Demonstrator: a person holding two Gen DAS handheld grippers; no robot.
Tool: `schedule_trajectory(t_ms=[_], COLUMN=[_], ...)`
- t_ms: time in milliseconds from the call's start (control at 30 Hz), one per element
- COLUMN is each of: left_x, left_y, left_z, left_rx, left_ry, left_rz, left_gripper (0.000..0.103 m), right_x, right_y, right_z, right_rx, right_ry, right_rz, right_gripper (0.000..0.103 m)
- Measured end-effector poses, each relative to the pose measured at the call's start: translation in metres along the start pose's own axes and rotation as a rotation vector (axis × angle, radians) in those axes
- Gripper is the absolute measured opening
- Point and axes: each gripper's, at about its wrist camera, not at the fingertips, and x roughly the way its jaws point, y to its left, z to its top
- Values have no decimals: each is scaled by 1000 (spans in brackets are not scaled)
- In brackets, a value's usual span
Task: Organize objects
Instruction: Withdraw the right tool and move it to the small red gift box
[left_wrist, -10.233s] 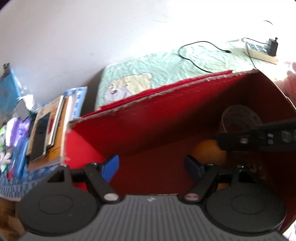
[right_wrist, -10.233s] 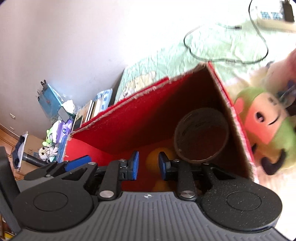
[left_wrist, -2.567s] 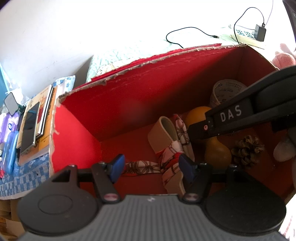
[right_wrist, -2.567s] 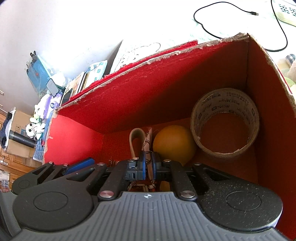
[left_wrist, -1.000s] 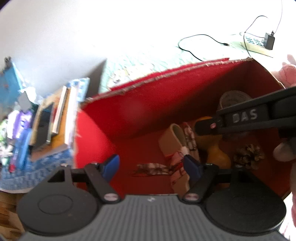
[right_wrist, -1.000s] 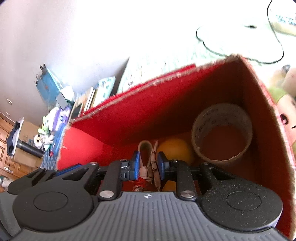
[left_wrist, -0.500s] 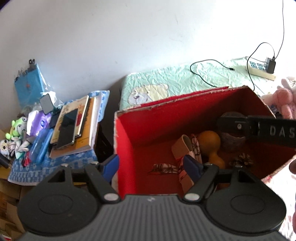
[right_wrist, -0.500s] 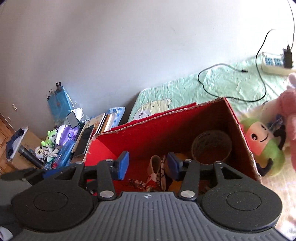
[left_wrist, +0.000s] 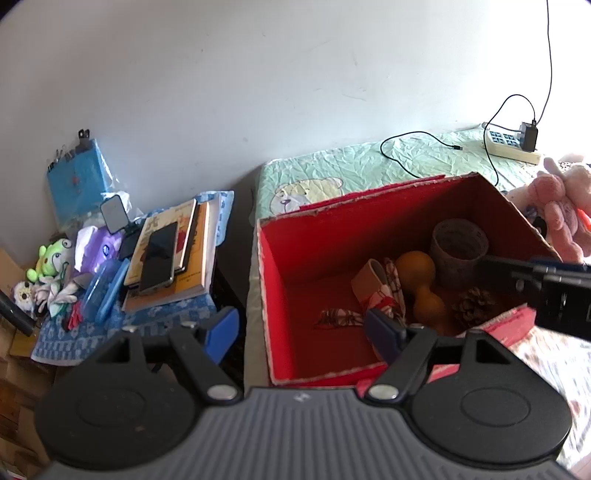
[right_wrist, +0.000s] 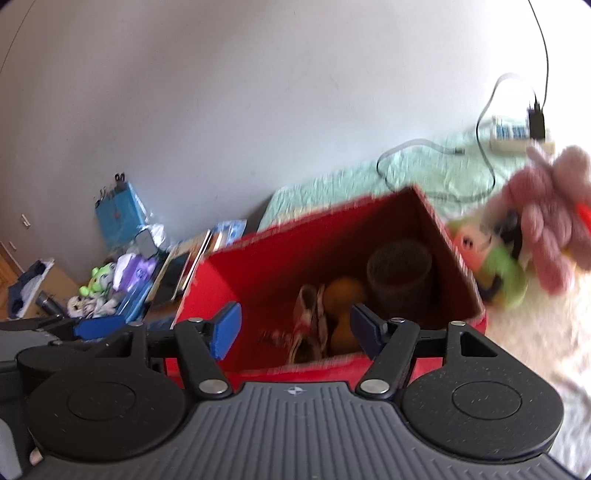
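While both tongs (left_wrist: 301, 328) (right_wrist: 295, 328) gape empty, ribbon (left_wrist: 384, 295) lies in box (left_wrist: 280, 280)

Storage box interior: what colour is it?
Red: the storage box is red inside and along its outer front. The left wrist view shows it best.

Light: bright daylight, strongest at the right edge.
Glare: washes out bedding at lower right.
Shadow: red box (left_wrist: 295, 258) interior dim.
Blur: right wrist view smeared; left wrist view sharper.
Edges: fisheye bending, dark corners.
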Motion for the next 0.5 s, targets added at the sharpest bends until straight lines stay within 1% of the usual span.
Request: schedule_trajectory(t_ms=[67,167,233,367,433,500], left_x=[-2,-5,-7,-3,3,11], left_y=[2,7,14,21,21,20], left_z=[-5,-14,-20,-34,-43,-53], left_rx=[-2,-11,-32,-62,-65,-67], left_ry=[7,22,38,80,109,153], left_rz=[5,17,14,-2,-20,-54], left_gripper=[79,80,82,84,84,84], right_x=[-2,0,2,12,18,24], right_y=[0,3,6,4,-1,-9], right_z=[-5,-10,-14,-24,-30,-36], right_rx=[3,-20,-31,-20,8,44], right_ry=[27,89,122,186,229,276], right_rz=[23,99,126,139,131,125], right_gripper=[69,69,69,69,69,69])
